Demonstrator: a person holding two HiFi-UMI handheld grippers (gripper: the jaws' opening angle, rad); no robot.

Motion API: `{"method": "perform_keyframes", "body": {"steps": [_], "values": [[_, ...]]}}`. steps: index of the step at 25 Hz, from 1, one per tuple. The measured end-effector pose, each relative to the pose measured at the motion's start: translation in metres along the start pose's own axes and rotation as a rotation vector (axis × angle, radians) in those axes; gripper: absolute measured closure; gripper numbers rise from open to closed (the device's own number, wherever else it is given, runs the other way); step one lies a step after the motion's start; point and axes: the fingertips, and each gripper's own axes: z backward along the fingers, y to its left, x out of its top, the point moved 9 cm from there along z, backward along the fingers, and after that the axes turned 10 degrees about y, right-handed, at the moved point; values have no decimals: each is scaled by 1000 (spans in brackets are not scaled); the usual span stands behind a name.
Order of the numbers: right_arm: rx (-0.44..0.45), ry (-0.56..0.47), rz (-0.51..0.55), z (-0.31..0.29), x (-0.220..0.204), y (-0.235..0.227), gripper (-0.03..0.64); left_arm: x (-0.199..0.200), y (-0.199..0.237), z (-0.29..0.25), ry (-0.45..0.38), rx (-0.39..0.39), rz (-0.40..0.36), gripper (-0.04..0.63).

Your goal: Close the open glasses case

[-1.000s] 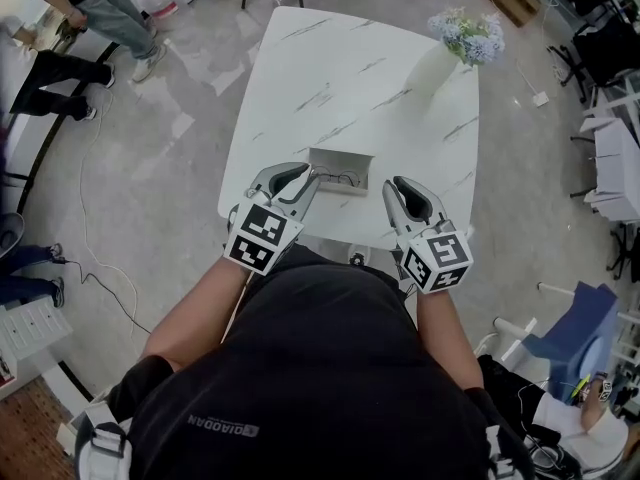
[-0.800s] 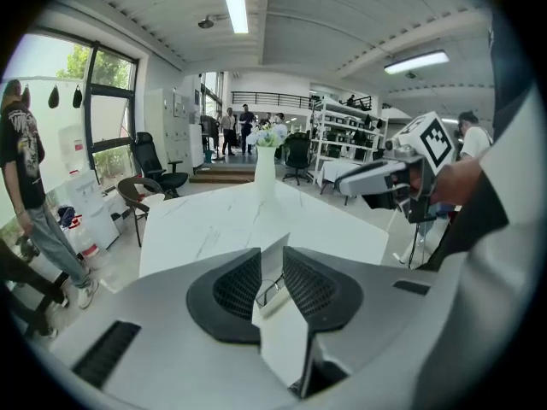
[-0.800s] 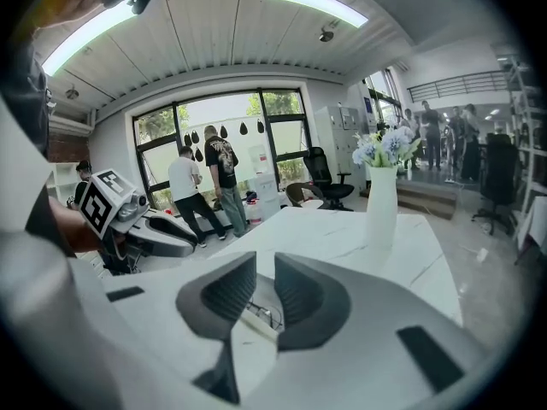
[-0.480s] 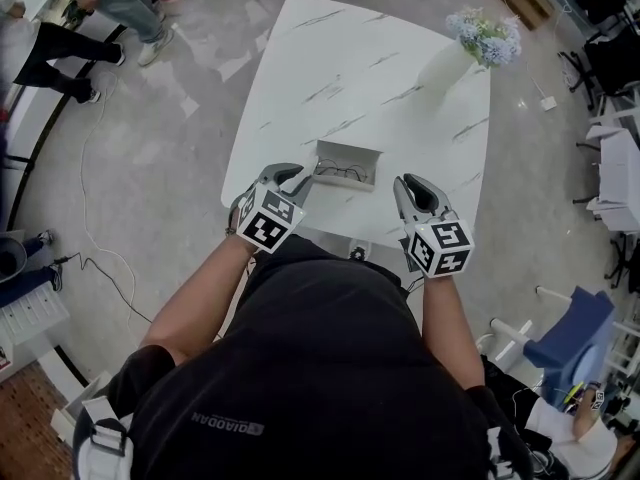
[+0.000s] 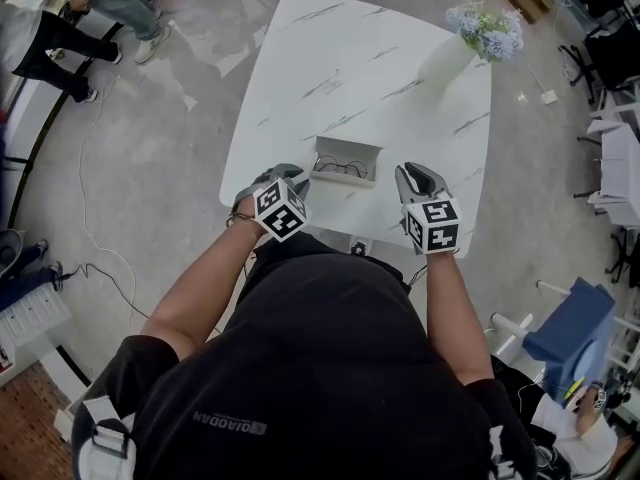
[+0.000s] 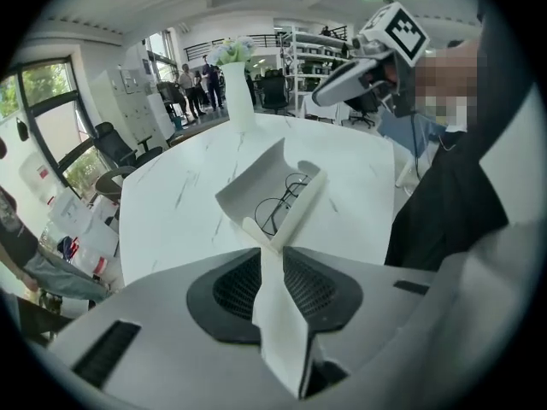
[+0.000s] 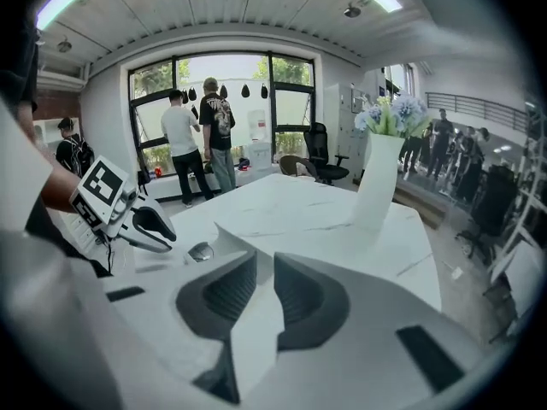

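Note:
The open glasses case (image 5: 345, 160) is a pale rectangular box near the front edge of the white marble table (image 5: 350, 78). Thin-rimmed glasses (image 6: 282, 203) lie inside it, and its lid (image 6: 252, 178) stands up. My left gripper (image 5: 299, 176) is at the case's left end. In the left gripper view its jaws (image 6: 270, 248) look shut, with their tips right at the case's near corner; I cannot tell if they touch it. My right gripper (image 5: 406, 172) hovers to the right of the case, apart from it, and looks shut and empty (image 7: 266, 256).
A tall white vase (image 5: 445, 60) with pale blue flowers (image 5: 485, 30) stands at the table's far right corner. People (image 7: 197, 135) stand by the windows, and others' legs (image 5: 60, 28) show at the top left. A cable runs across the floor on the left. Chairs and shelves ring the room.
Both grippers have edged forward over the table's front edge toward the case. The left one has turned and come up to the case's left end. The case has not moved.

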Motion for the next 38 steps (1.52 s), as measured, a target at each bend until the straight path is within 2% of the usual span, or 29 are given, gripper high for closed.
{"method": "perform_keyframes", "body": {"steps": [5, 11, 20, 38], "values": [[-21, 54, 92, -16, 4, -1, 552, 1, 3, -16, 27, -41, -4, 511], [-8, 106, 110, -37, 7, -1, 552, 0, 4, -29, 54, -80, 25, 511], [-6, 167, 152, -62, 7, -10, 554, 3, 5, -39, 70, -71, 0, 511], [8, 239, 225, -85, 23, -2, 554, 3, 1, -43, 64, -83, 31, 515]]}}
